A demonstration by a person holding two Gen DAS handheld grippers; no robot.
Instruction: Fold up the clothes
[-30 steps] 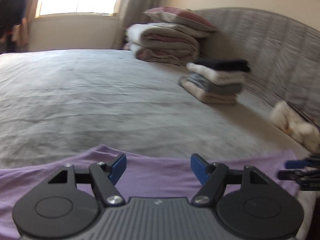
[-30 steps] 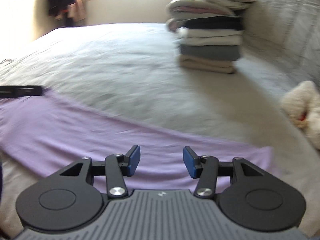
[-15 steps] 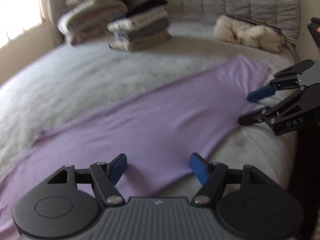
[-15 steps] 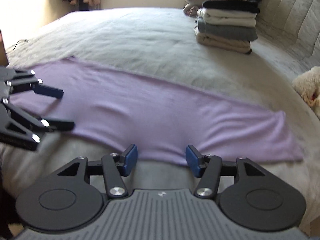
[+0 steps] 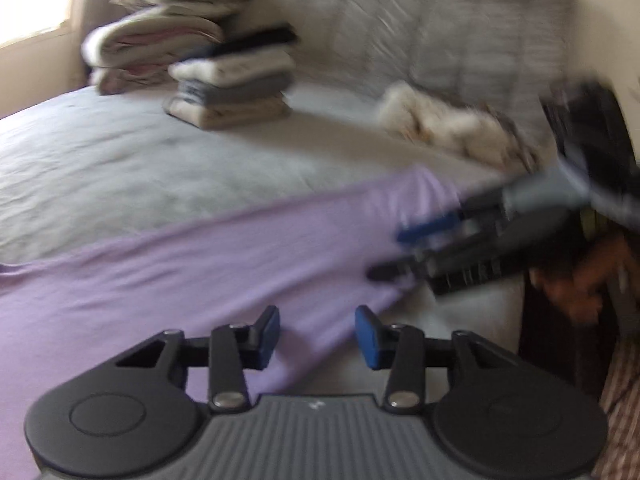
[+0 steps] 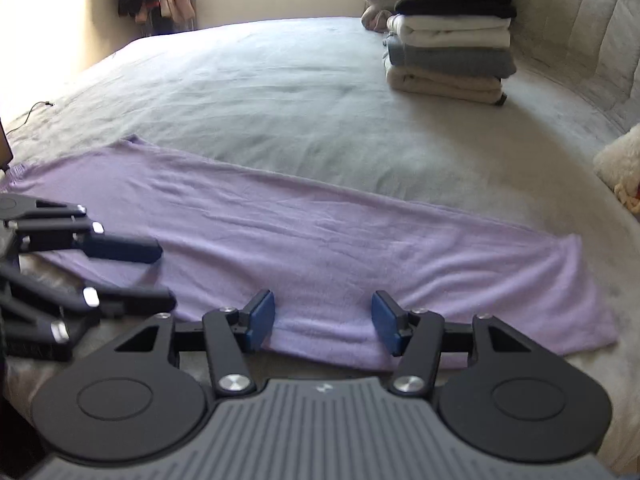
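A long lilac garment lies flat in a band across the near side of the grey bed. My left gripper hovers at the garment's near edge left of centre. Its jaws are closing with the cloth's edge between them, and the pads do not press on it. My right gripper stands open over the near hem further right, with a stretch of hem between its blue pads. The left wrist view is blurred.
A stack of folded clothes stands at the bed's far right, with folded blankets behind it. A cream plush toy lies by the padded headboard. A person's hand holds the right gripper.
The left gripper's jaws have narrowed over the garment's near edge, and its view has swung. The right gripper has sunk slightly towards the hem. The left gripper has reached further onto the cloth.
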